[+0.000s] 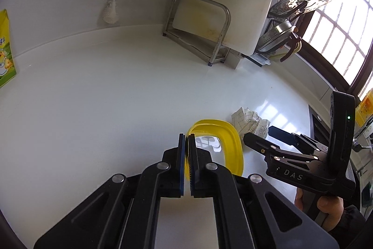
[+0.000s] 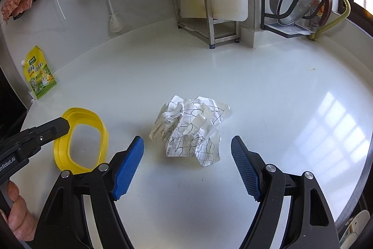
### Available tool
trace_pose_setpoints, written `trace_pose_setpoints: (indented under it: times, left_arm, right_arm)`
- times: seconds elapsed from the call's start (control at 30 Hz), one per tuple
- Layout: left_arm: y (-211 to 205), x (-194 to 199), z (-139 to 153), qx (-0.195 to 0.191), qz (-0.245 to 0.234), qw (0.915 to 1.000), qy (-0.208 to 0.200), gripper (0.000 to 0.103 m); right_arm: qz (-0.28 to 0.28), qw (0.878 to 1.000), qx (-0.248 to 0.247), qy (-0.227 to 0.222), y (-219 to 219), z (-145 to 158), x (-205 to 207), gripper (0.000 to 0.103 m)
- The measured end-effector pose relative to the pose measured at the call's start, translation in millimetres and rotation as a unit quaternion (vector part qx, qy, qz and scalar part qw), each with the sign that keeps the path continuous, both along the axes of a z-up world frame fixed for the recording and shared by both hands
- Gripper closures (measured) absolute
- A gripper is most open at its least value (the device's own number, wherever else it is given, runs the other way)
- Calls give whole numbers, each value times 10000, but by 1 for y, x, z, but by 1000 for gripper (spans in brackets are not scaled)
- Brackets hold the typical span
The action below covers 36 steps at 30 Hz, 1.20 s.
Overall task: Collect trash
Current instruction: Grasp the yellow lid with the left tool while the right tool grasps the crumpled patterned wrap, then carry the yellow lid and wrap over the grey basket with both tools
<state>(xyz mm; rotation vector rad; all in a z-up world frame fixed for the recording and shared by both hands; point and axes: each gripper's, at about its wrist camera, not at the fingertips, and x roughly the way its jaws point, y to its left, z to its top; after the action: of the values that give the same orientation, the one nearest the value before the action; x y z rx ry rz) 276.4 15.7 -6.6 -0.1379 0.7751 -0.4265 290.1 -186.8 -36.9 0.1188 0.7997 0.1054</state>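
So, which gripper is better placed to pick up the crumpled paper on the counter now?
The right gripper. Its jaws stand wide open and empty, aimed at the crumpled paper, which lies just ahead between them. The left gripper is busy: it is shut on the rim of the yellow ring.

Crumpled gridded paper ball (image 2: 190,130) beside yellow plastic ring (image 2: 80,137) on counter (image 2: 268,90)

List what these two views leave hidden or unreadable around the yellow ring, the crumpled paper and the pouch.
- Yellow ring: left wrist view, the left gripper hides the clamped stretch of rim; right wrist view, the gripper's arm covers that edge.
- Crumpled paper: left wrist view, partly behind the right gripper.
- Yellow pouch: cut by the frame edge in the left wrist view; print too small to read.
- A trash bin: in neither view.
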Motion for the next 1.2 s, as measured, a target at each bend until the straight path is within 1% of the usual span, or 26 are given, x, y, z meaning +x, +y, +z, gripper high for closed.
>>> trace_pose_setpoints:
  times: [0.07,0.1,0.13,0.17,0.3,0.5,0.7,0.83,0.93,1.0,1.1,1.2]
  left_arm:
    - [1,0,0,5,27,10000,-17,99]
    - [1,0,0,12,45,10000,-29,99]
    - [1,0,1,30,66,10000,-49,99]
    - [2,-1,1,63,96,9999,-80,99]
    - [3,-7,4,236,222,9992,-231,99]
    - [5,-25,9,458,381,9974,-407,99]
    - [1,-58,19,655,408,9951,-612,99]
    - [2,-90,25,710,453,9941,-680,99]
    - [3,-118,28,655,457,9945,-674,99]
    - [1,-139,28,674,477,9942,-685,99]
    - [-1,-171,30,641,451,9944,-707,99]
    - [-7,-199,30,664,400,9943,-731,99]
  right_arm:
    - [-20,10000,-67,21,3,-1,4,30]
    - [-16,10000,-88,22,5,-2,5,40]
    - [3,9999,-117,55,6,-3,6,55]
    - [38,9998,-147,102,8,-4,7,63]
    - [64,9998,-165,-12,9,-1,-1,73]
    - [44,9999,-29,-108,2,6,-30,74]
    - [53,9996,-1,-290,3,21,-79,74]
    - [72,9991,34,-412,6,31,-120,74]
    - [72,9988,23,-493,9,36,-155,74]
    - [74,9987,61,-496,8,37,-180,74]
    - [12,9985,-10,-543,8,37,-219,74]
    - [-104,9984,88,-549,2,33,-255,74]
